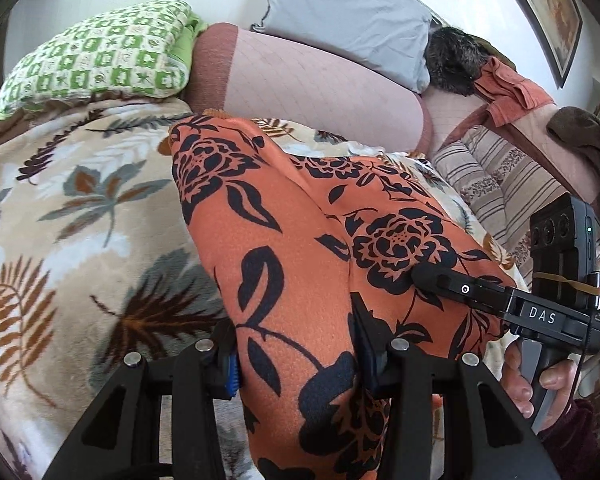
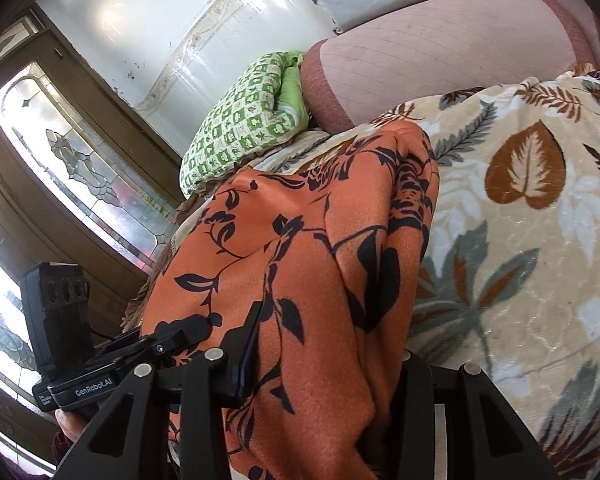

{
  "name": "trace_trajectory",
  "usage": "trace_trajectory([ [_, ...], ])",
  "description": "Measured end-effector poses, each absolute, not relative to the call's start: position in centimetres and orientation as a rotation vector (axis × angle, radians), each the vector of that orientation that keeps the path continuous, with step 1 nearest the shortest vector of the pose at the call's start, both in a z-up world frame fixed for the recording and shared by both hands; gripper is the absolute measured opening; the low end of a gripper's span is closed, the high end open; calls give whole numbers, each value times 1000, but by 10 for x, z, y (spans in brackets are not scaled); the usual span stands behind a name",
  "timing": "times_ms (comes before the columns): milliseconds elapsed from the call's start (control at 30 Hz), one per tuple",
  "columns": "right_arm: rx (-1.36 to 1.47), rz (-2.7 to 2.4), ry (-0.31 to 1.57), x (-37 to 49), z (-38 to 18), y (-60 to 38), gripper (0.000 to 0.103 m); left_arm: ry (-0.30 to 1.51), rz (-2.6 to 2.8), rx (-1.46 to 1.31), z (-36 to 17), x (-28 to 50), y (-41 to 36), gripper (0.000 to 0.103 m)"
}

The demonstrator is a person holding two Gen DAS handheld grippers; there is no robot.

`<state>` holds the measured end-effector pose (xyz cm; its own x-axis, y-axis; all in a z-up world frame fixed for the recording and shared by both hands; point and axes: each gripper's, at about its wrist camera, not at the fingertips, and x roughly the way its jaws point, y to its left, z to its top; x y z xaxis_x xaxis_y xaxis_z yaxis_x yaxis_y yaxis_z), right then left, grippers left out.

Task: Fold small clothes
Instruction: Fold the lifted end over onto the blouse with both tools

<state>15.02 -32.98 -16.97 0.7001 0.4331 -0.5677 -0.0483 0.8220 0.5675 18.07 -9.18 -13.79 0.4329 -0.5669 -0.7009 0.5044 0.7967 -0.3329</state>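
Orange fabric garment with black floral print held lifted over cream fleece blanket with leaf pattern, far end draped on blanket near pink quilted bolster

Left gripper clamped on garment edge, cloth bunched between fingers

Right gripper clamped on other edge, fabric pinched between black pads

Green-and-white checked pillow seen beside bolster

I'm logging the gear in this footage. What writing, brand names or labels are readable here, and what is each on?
"DAS": white letters on the black body of the right gripper, seen from the left wrist view.
"GenRobot.AI": white letters on the black body of the left gripper, seen from the right wrist view.
A small label beside "GenRobot.AI" is too small to read.
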Motion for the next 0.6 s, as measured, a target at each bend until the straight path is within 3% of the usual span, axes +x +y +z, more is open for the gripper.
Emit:
trace_trajectory([
  [600,475,263,815,164,-173,-311,43,948,-609,-18,-145,186,-97,46],
])
